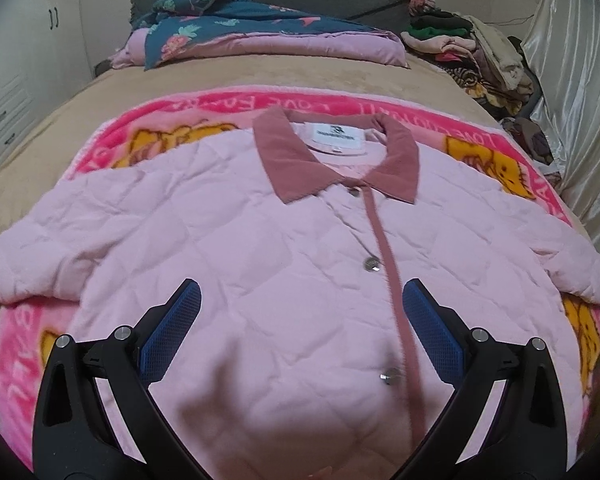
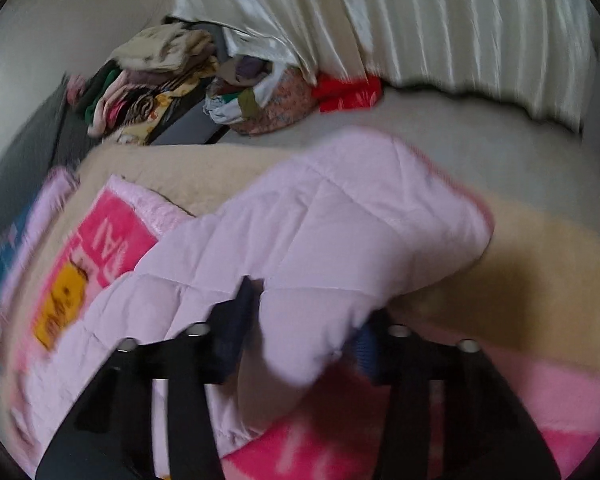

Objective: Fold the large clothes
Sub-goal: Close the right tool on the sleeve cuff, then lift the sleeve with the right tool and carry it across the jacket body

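**Sleeve pinched, jacket flat on the bed**

The right hand-held gripper pinches a puffy fold of the quilted pink jacket's sleeve; blur hides the exact contact. The left hand-held gripper hangs spread over the front, holding nothing. The jacket lies face up, buttoned, on a pink blanket on the bed. It looks light, soft and bulky, likely springy; seams, cuffs and hem should give the firmest hold.

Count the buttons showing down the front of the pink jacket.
3 buttons on the pink jacket: one just below the collar, one mid-chest, one lower by the placket. More may lie hidden under the collar or below the frame.
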